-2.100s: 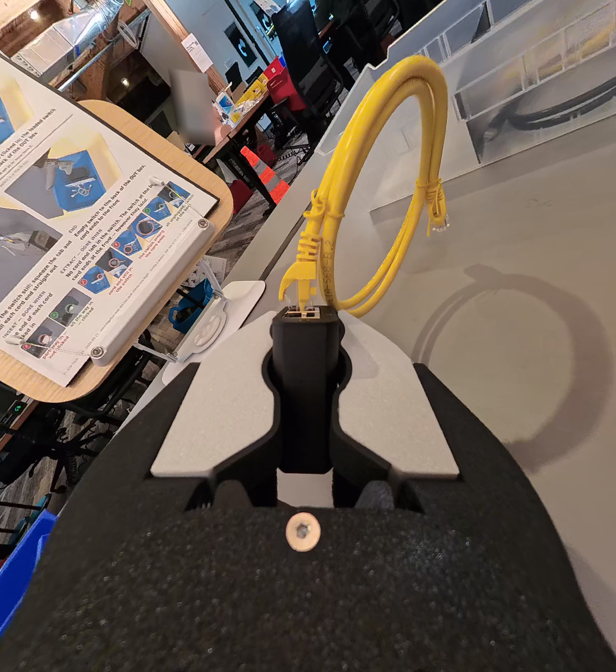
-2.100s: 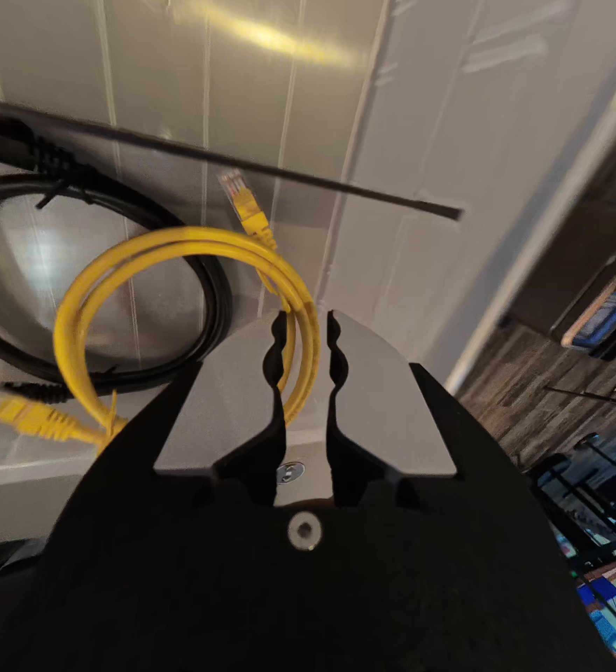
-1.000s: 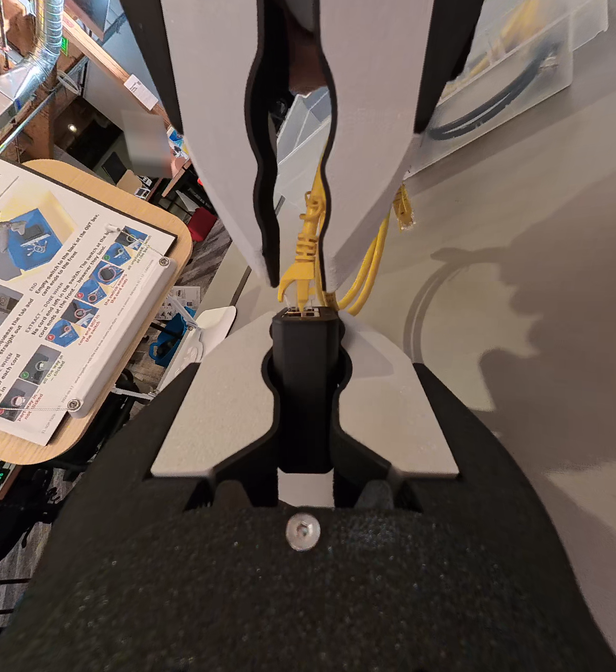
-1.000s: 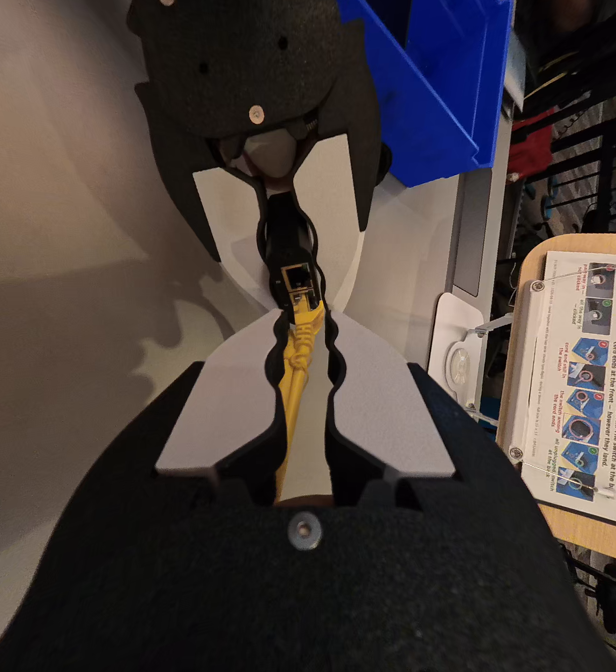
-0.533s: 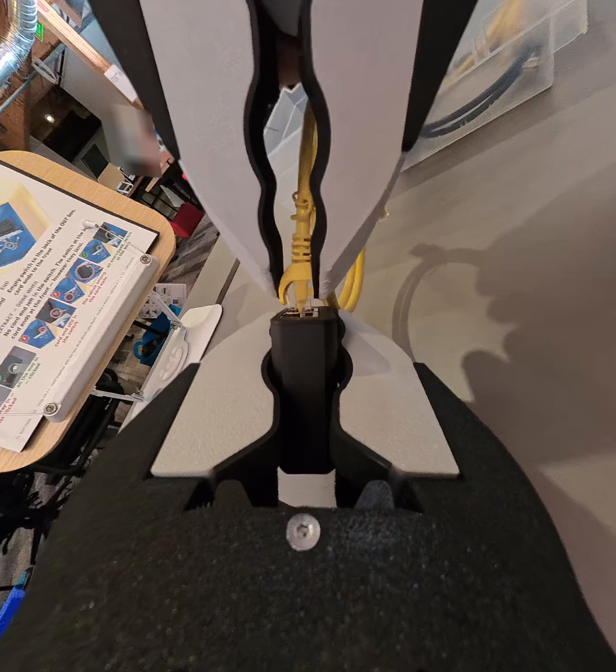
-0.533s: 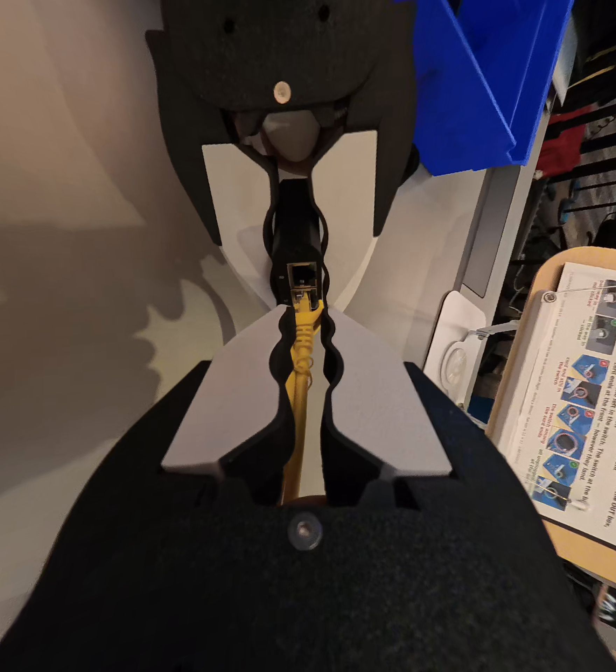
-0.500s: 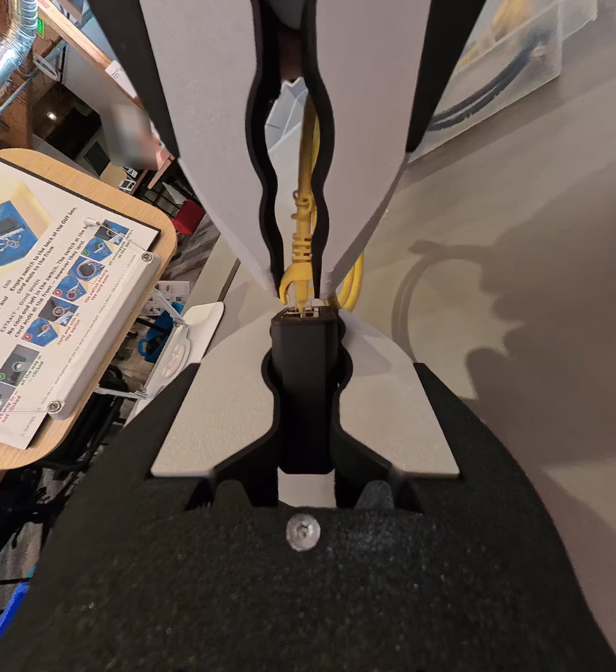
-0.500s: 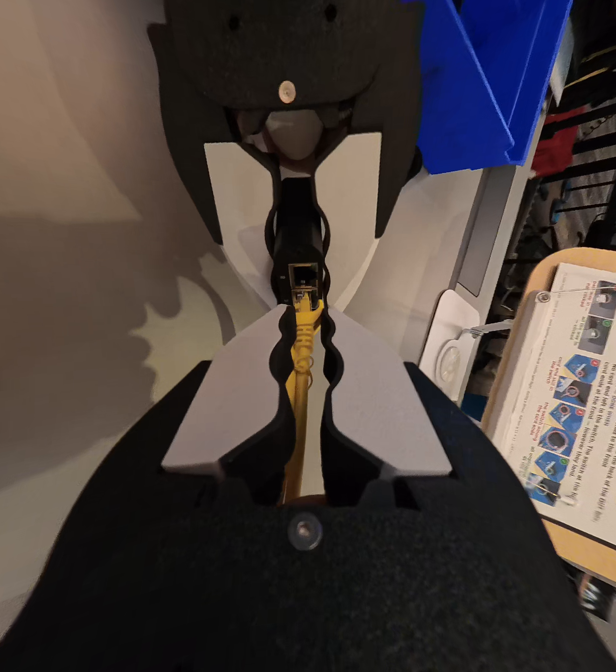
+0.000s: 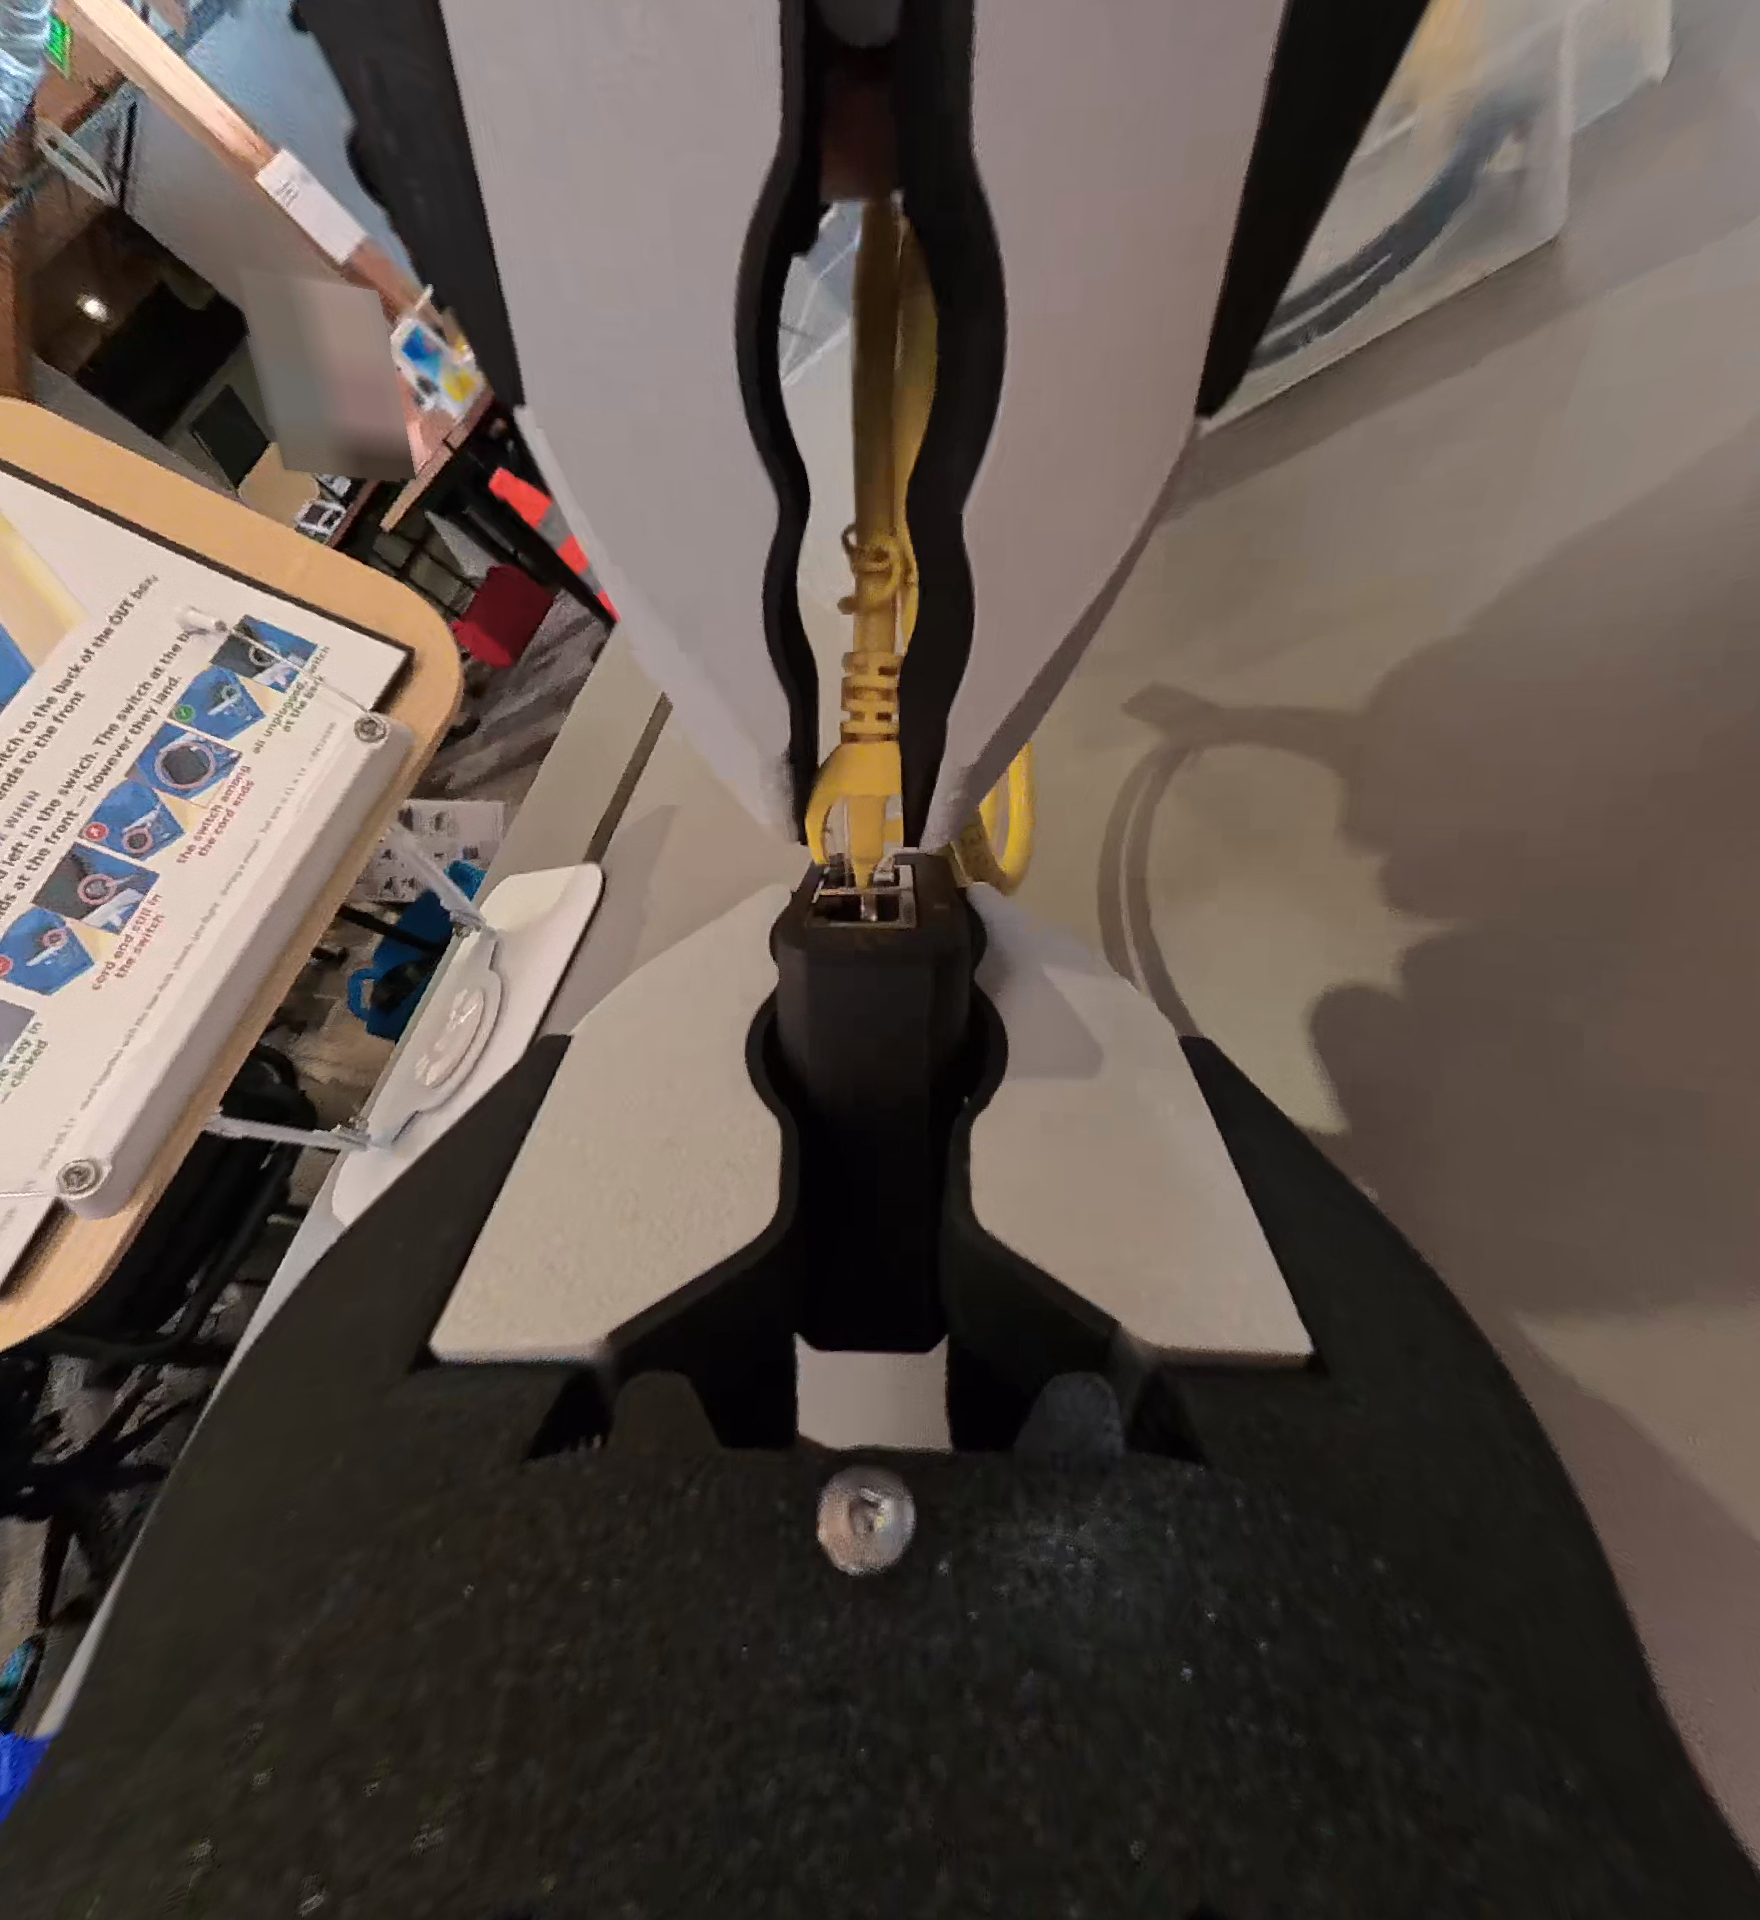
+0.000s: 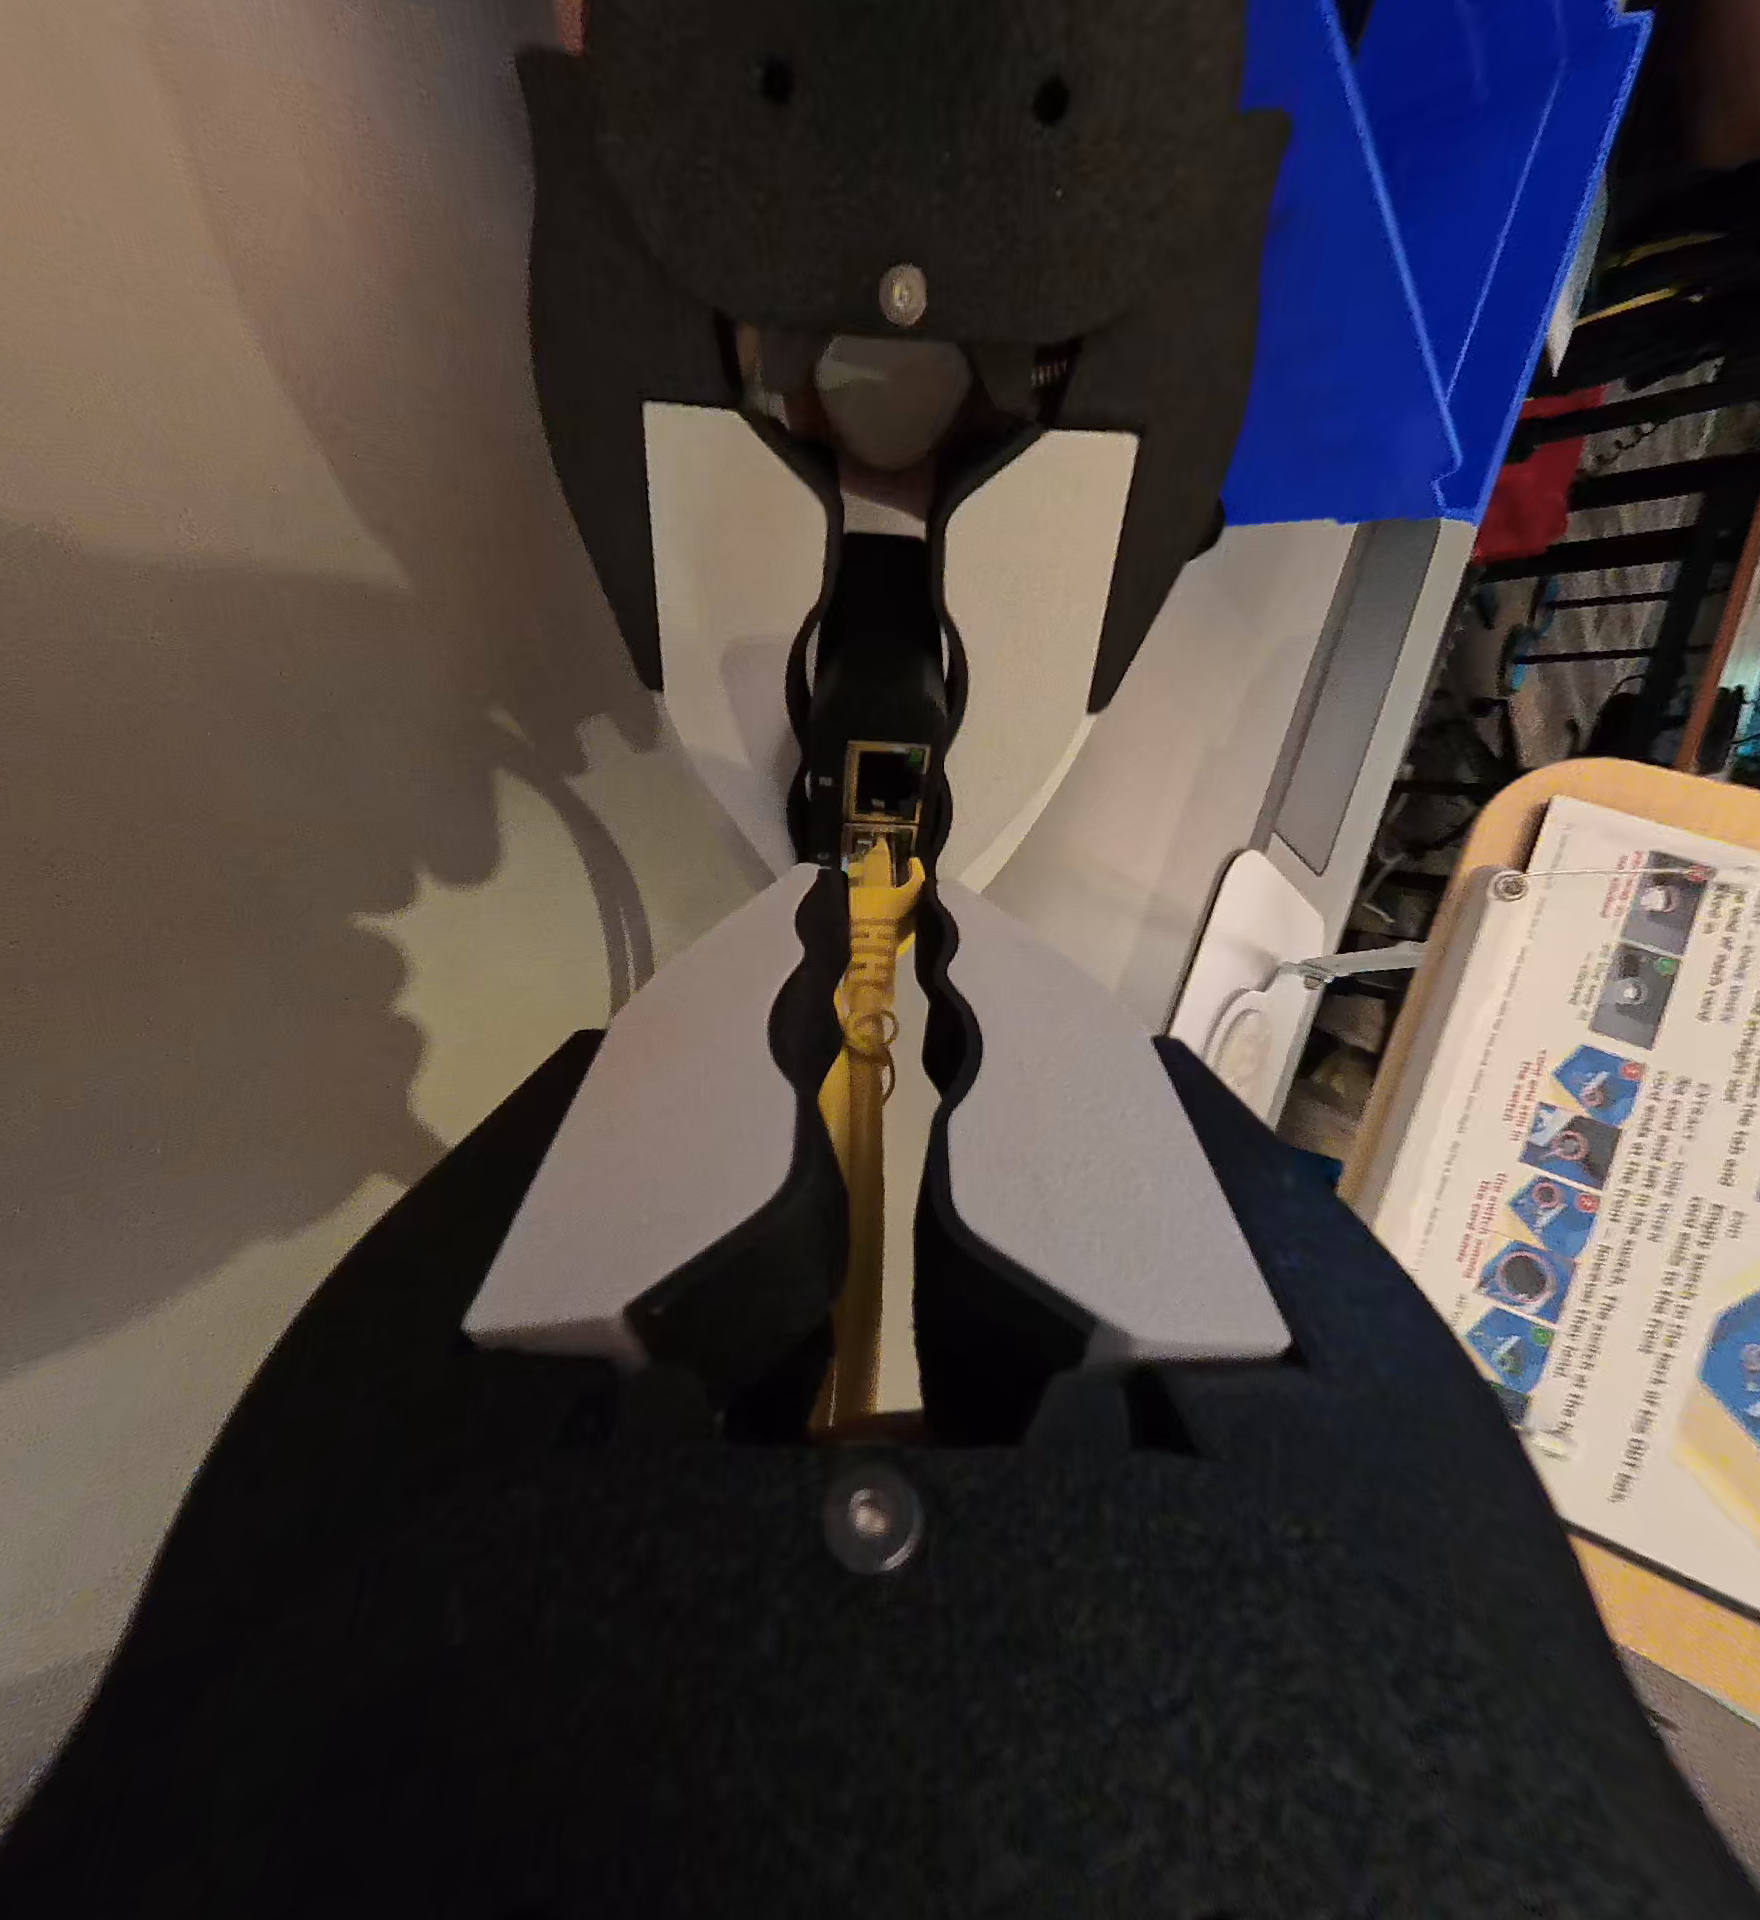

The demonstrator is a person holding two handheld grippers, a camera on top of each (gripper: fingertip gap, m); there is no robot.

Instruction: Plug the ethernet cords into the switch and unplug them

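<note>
The step in hand is judged to be unplugging, though a plug just seated would look the same: both grippers meet nose to nose above the grey tabletop (image 9: 1478,623), the switch between them. The left gripper (image 9: 878,987) has its fingers closed on the black switch (image 9: 871,1091), pads pressed against its sides, port face outward. The right gripper (image 10: 881,894) has its fingers (image 10: 710,1091) drawn narrow around the yellow cord (image 10: 860,1122) just behind the plug; whether both pads press on the boot cannot be told from these views. The plug (image 10: 881,868) sits in the lower port; the upper port (image 10: 886,774) is empty. The next move calls for squeezing the latch tab flat, then drawing the cord straight back along the port axis while the left gripper holds the switch still; an off-axis pull could snag the tab. The cord is slim, yellow, with a ribbed boot, a tie and a clear plug tip; its slack loops behind the right fingers.
</note>
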